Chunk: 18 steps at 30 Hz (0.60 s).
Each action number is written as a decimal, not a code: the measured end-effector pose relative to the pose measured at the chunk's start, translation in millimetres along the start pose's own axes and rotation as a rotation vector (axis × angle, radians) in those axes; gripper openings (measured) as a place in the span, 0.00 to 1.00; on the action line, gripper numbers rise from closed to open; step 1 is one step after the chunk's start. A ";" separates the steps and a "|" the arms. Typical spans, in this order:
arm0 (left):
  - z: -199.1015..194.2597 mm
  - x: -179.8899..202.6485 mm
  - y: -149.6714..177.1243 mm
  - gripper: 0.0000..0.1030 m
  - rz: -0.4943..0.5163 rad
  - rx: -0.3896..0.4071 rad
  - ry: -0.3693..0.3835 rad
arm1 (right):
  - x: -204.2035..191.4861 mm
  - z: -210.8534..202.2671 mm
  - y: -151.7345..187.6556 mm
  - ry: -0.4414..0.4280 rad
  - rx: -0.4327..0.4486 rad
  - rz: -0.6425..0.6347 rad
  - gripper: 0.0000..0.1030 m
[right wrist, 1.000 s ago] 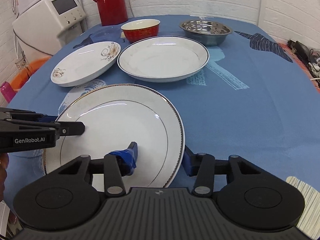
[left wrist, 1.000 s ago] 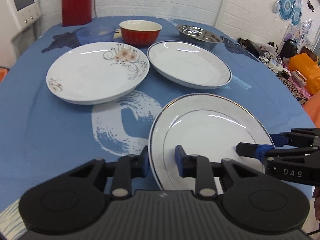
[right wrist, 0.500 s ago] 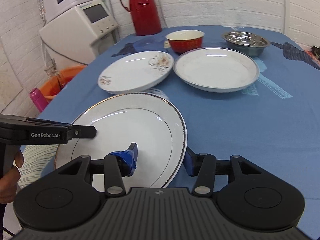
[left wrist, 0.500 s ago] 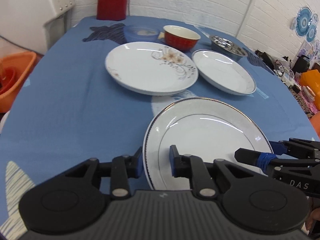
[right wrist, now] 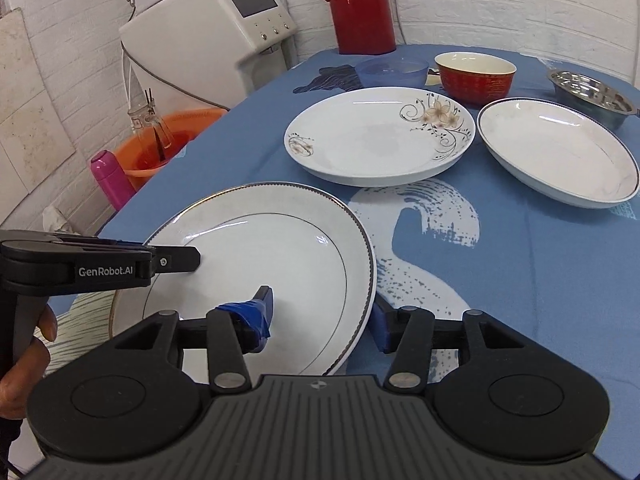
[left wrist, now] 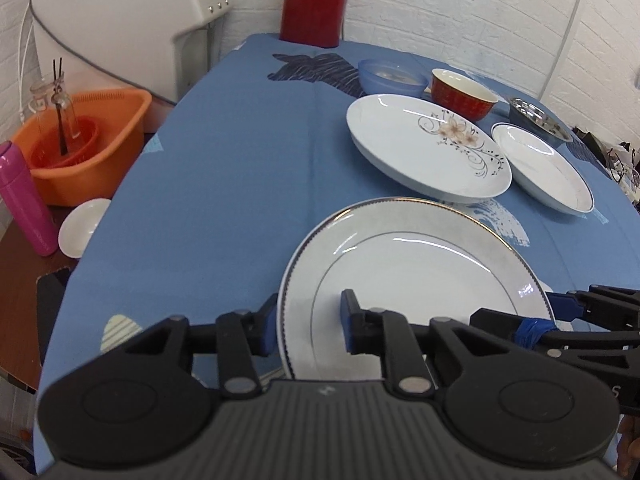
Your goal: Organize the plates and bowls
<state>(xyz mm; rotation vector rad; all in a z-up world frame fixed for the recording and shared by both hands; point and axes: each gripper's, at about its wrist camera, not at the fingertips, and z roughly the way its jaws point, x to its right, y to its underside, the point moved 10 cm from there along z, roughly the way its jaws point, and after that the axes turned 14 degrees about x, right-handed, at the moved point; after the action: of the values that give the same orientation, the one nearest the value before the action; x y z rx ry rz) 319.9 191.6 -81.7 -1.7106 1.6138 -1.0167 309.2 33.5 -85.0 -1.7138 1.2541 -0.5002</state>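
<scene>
Gold-rimmed plate (left wrist: pixel 416 276), just in front of the floral plate (left wrist: pixel 424 148): your left gripper (left wrist: pixel 308 324) and right gripper (right wrist: pixel 322 316) each pinch its rim from opposite sides.

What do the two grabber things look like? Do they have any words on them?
Both are black plastic. The left gripper has blue pads on its fingers and white "GenRobot.AI" lettering on its side, seen from the right camera. The right gripper has one finger wrapped in blue tape, the other with a blue pad. Each has a ribbed body, round discs and silver rivets.
</scene>
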 end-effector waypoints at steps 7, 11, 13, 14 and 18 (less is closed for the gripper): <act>3.9 -0.2 -1.6 0.16 -0.003 0.010 0.008 | 0.7 2.5 0.0 0.015 -0.003 -0.036 0.37; 1.2 4.4 1.5 0.46 -0.018 -0.007 0.052 | 3.2 -1.2 0.9 -0.027 0.003 0.003 0.37; -0.8 6.9 -0.9 0.45 -0.031 0.002 0.058 | 10.3 -4.4 -2.4 -0.019 0.015 0.058 0.36; -2.9 6.2 -3.8 0.45 -0.026 0.014 0.053 | 15.3 -7.0 -5.0 -0.002 0.028 0.071 0.36; -11.5 -3.1 -24.8 0.45 -0.023 0.070 0.024 | 42.4 -17.1 -16.9 0.073 0.055 0.073 0.37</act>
<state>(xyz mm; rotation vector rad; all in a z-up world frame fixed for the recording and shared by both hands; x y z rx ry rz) 324.2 198.4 -55.4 -1.6800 1.5581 -1.0962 322.0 -11.2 -70.2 -1.6109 1.3377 -0.5537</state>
